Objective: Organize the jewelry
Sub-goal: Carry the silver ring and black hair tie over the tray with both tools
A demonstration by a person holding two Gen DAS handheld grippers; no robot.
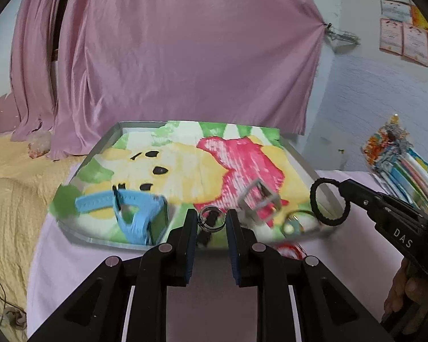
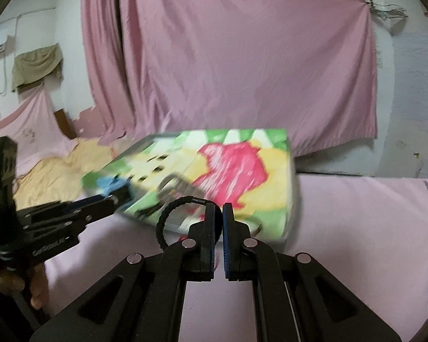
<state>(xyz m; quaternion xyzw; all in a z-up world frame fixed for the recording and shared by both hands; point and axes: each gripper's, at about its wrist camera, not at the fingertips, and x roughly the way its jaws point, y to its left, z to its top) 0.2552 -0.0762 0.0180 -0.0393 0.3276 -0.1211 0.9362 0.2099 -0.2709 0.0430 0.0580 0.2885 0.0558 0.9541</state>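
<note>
carrying a black beaded bracelet (image 1: 329,202) pinched between its closed fingers, the right gripper (image 2: 219,209) hung over the tray's (image 1: 105,142) near right corner. the left gripper (image 1: 211,222), spread wide, framed a silver ring (image 1: 211,218) on the tray's cartoon cloth (image 1: 185,156). next, i judged, came setting the bracelet down beside the blue watch (image 1: 131,211).

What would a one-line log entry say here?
right gripper: shut on black bangle | left gripper: open, around ring | tray

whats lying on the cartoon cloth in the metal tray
On the cartoon-print cloth lining the grey metal tray: a blue rubber watch strap, a grey metal buckle and silver rings. The tray floor beneath is covered.
</note>
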